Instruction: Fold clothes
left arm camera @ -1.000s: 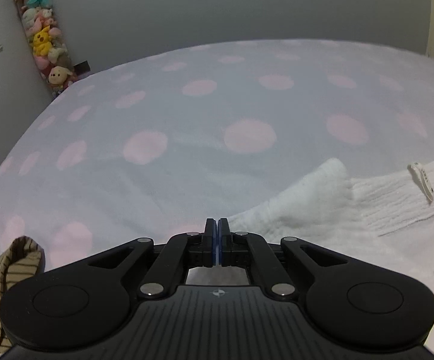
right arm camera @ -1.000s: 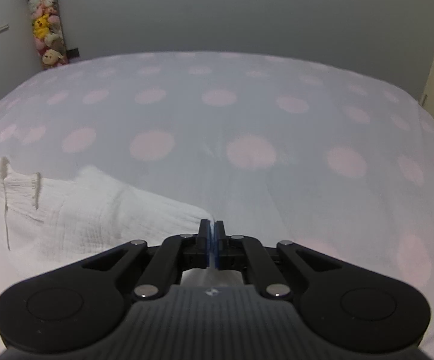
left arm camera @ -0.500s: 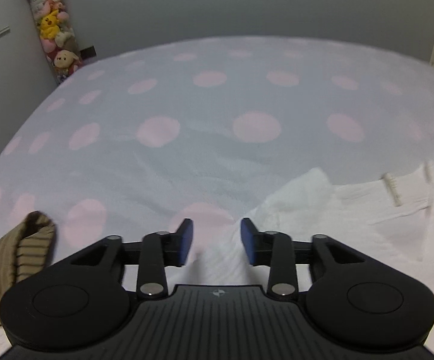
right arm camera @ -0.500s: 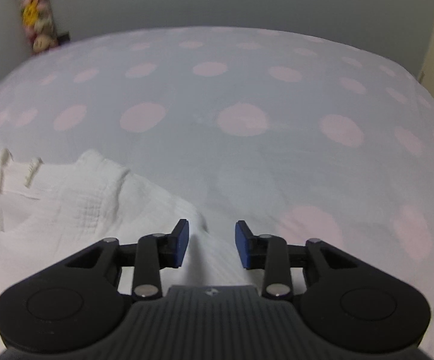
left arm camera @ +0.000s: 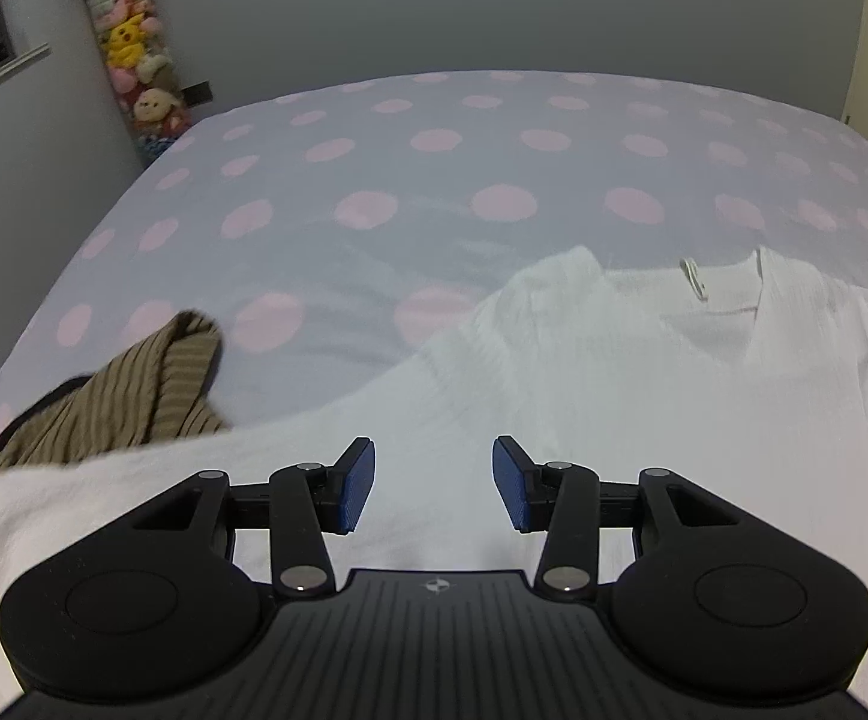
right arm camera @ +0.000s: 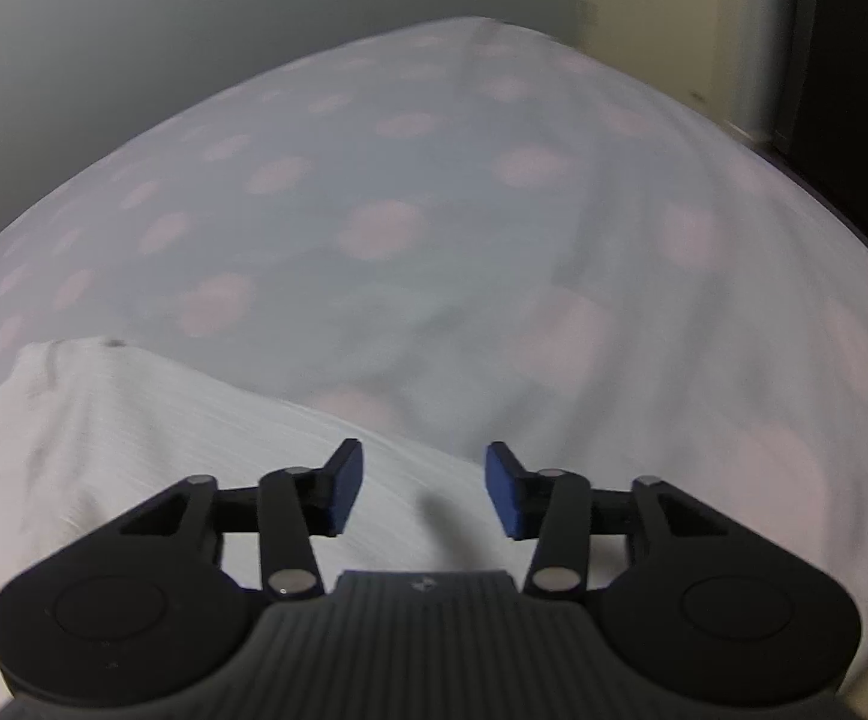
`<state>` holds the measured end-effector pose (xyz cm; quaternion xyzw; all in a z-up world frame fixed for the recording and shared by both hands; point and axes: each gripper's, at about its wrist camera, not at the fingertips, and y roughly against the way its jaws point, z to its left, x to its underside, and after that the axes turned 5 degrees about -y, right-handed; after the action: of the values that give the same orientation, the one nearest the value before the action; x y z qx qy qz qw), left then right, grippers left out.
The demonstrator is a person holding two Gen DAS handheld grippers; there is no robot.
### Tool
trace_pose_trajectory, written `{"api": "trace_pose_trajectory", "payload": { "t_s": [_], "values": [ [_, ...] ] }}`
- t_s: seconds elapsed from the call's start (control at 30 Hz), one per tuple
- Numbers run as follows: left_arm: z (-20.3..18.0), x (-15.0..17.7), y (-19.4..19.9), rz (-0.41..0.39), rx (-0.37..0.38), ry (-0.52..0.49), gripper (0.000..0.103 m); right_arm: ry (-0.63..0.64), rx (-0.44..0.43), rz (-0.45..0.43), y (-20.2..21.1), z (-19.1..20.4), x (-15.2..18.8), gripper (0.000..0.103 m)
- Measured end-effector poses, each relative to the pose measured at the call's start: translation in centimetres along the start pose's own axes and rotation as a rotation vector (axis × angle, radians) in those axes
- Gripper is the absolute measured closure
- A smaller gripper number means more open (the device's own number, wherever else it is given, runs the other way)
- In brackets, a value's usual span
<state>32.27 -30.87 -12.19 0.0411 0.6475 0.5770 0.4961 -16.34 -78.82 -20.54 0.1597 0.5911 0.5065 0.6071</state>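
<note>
Your left gripper (left arm camera: 434,489) hangs with its blue-padded jaws spread wide, holding nothing, just above the white crinkled cotton top (left arm camera: 583,372). That top lies spread flat on the pale blue bedsheet with pink polka dots (left arm camera: 434,192), its V neckline and small white label towards the far right of the left wrist view. To the left of the top, partly tucked under its near edge, sits a crumpled olive-brown ribbed garment (left arm camera: 134,396). Beyond the bed's far left corner, a tall column of stuffed toys (left arm camera: 131,60) stands against the grey wall (left arm camera: 493,6).

Your right gripper (right arm camera: 425,492) is also spread wide and grips nothing. It hovers over the right edge of the white top (right arm camera: 164,420), with bare dotted sheet (right arm camera: 493,240) stretching ahead and to the right. This view is blurred, so fine detail of the cloth is hard to make out. A cream door or panel (right arm camera: 673,18) shows at the far right.
</note>
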Motion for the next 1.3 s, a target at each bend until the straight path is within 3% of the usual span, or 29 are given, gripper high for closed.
{"api": "trace_pose_trajectory", "payload": {
  "t_s": [0.13, 0.3, 0.33, 0.4, 0.47, 0.63, 0.8, 0.93, 1.07, 1.3],
  "values": [
    [-0.2, 1.1, 1.8, 0.012, -0.005, 0.006, 0.062, -0.107, 0.000, 0.036, -0.3, -3.4, 2.2, 0.051],
    [-0.6, 1.8, 4.0, 0.010, -0.010, 0.009, 0.062, -0.186, -0.011, 0.062, -2.5, -4.3, 4.6, 0.055],
    [-0.7, 1.9, 4.4, 0.007, -0.011, 0.006, 0.062, -0.189, -0.010, 0.056, -2.9, -4.2, 5.0, 0.059],
    [-0.8, 2.1, 5.1, 0.003, -0.013, 0.000, 0.062, -0.189, -0.020, 0.048, -3.1, -3.8, 5.3, 0.092],
    [-0.7, 2.1, 5.5, 0.000, -0.013, -0.003, 0.062, -0.198, -0.028, 0.046, -3.2, -3.6, 5.4, 0.094],
    [-0.6, 1.9, 5.9, -0.011, -0.002, -0.006, 0.062, -0.199, -0.009, -0.016, -0.9, -3.9, 2.8, 0.094],
    [0.1, 2.2, 5.5, -0.013, 0.018, 0.006, 0.062, -0.177, -0.026, -0.121, 3.5, -2.0, -2.8, 0.094],
    [1.0, 2.6, 4.9, -0.008, 0.038, 0.025, 0.062, -0.113, -0.113, -0.163, 6.8, 3.3, -6.7, 0.094],
    [2.3, 2.8, 4.0, -0.004, 0.054, 0.065, 0.062, -0.050, -0.249, -0.151, 8.9, 11.7, -8.3, 0.094],
    [5.0, 3.4, 3.5, -0.029, 0.081, 0.088, 0.062, 0.113, -0.435, -0.069, 9.4, 28.0, -5.4, 0.094]
  ]
}}
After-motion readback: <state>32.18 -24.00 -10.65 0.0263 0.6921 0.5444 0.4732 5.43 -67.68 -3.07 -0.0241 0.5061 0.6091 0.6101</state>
